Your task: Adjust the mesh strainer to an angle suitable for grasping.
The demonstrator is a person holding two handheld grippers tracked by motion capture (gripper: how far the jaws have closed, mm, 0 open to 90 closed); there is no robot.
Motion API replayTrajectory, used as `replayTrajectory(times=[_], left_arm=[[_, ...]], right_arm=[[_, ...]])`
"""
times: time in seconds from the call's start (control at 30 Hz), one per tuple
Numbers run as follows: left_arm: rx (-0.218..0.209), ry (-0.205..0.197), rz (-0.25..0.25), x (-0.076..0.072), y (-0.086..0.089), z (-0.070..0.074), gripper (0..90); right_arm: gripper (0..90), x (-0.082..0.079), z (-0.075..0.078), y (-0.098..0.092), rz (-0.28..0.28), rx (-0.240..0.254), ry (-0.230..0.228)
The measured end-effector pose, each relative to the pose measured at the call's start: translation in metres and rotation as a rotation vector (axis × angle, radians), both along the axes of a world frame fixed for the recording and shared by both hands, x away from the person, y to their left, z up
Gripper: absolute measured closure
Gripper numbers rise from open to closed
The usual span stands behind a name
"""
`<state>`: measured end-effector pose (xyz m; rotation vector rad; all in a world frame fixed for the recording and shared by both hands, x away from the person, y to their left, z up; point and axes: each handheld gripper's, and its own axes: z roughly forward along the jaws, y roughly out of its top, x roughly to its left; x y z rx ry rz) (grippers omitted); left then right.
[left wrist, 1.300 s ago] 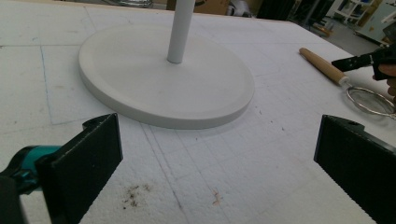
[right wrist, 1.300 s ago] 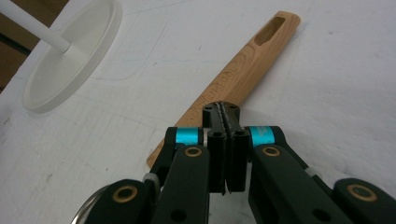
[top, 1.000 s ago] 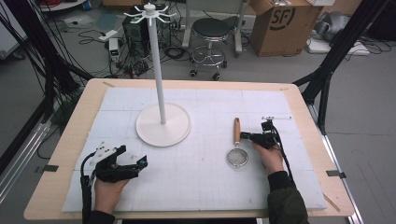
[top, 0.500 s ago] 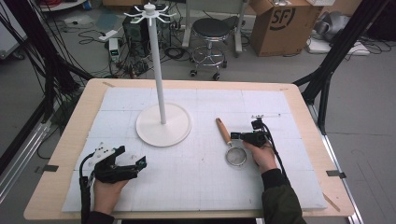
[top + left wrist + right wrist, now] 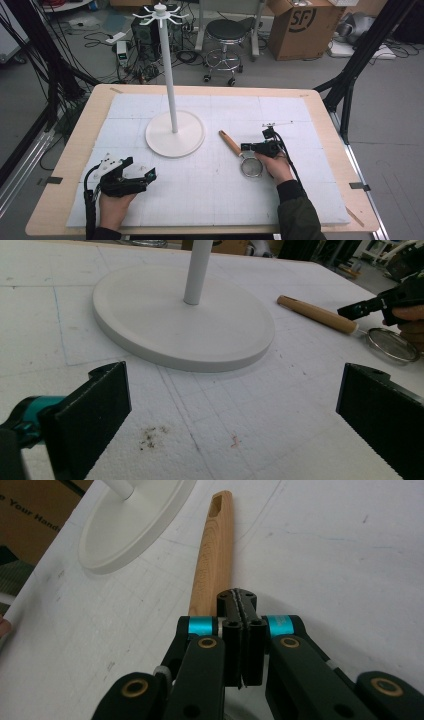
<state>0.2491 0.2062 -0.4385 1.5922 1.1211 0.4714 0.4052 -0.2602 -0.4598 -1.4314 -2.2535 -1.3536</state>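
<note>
A small mesh strainer (image 5: 251, 167) with a wooden handle (image 5: 230, 142) lies on the white mat right of centre, its handle pointing toward the far left. My right gripper (image 5: 246, 148) is shut on the thin metal neck where handle and mesh meet. In the right gripper view the handle (image 5: 214, 550) runs away from the shut gripper (image 5: 242, 600). My left gripper (image 5: 142, 170) rests near the front left of the mat, open, with nothing between its pads (image 5: 100, 410). In the left gripper view the strainer (image 5: 395, 342) lies off to the far right.
A white stand with a round base (image 5: 175, 134) and a tall pole (image 5: 167, 65) topped by hooks stands mid-table, just left of the handle tip. The base (image 5: 182, 320) lies ahead of the left gripper. The foam mat (image 5: 210, 200) covers the wooden table (image 5: 70, 150).
The right gripper has moved left with the strainer, and the handle has swung from pointing straight away to pointing far left, toward the stand. The left gripper has stayed put.
</note>
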Motion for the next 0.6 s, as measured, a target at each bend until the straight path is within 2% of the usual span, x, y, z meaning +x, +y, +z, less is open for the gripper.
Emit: replayTrajectory(times=[0.13, 0.37, 0.47, 0.6], left_arm=[[0.0, 0.004, 0.003, 0.0004, 0.0, -0.0003, 1.6], [0.0, -0.003, 0.013, -0.0013, 0.002, 0.0005, 1.7], [-0.003, -0.005, 0.012, -0.0018, 0.0038, 0.0006, 1.6], [-0.007, -0.004, 0.015, -0.0021, 0.005, 0.0004, 1.6]], right_arm=[[90.0, -0.0004, 0.0032, 0.0059, 0.027, -0.021, -0.016], [90.0, -0.0004, 0.0027, 0.0106, 0.05, -0.044, -0.017], [89.9, -0.0009, 0.0038, 0.0094, 0.043, -0.043, -0.009], [88.8, -0.001, 0.0078, 0.0028, 0.015, -0.04, -0.03]])
